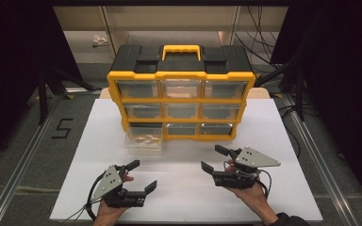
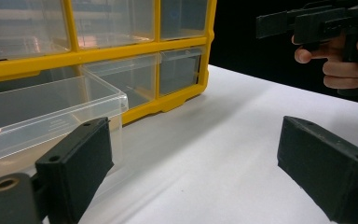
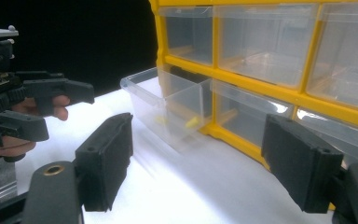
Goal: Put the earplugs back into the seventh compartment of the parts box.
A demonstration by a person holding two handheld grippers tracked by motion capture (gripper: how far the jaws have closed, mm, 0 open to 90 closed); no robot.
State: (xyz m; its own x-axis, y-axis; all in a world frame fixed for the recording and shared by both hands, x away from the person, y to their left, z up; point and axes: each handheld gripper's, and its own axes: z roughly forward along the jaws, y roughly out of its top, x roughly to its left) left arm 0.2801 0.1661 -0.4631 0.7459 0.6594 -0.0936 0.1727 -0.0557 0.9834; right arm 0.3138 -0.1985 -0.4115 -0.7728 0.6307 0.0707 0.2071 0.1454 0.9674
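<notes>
Bottom-left drawer out (tongs agape)

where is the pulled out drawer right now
In the high view the open clear drawer juts from the bottom-left slot of the yellow organizer, resting over the white table, ahead of the left gripper.

black numeral 5 on the grey floor, left of table

The yellow-and-black organizer stood upright at the far middle of my white bench, its yellow handle on top and three rows of three clear drawers facing me. The bottom-left drawer was pulled out toward me, resting low over the bench, with small pale pieces inside. The other drawers sat closed.
</notes>
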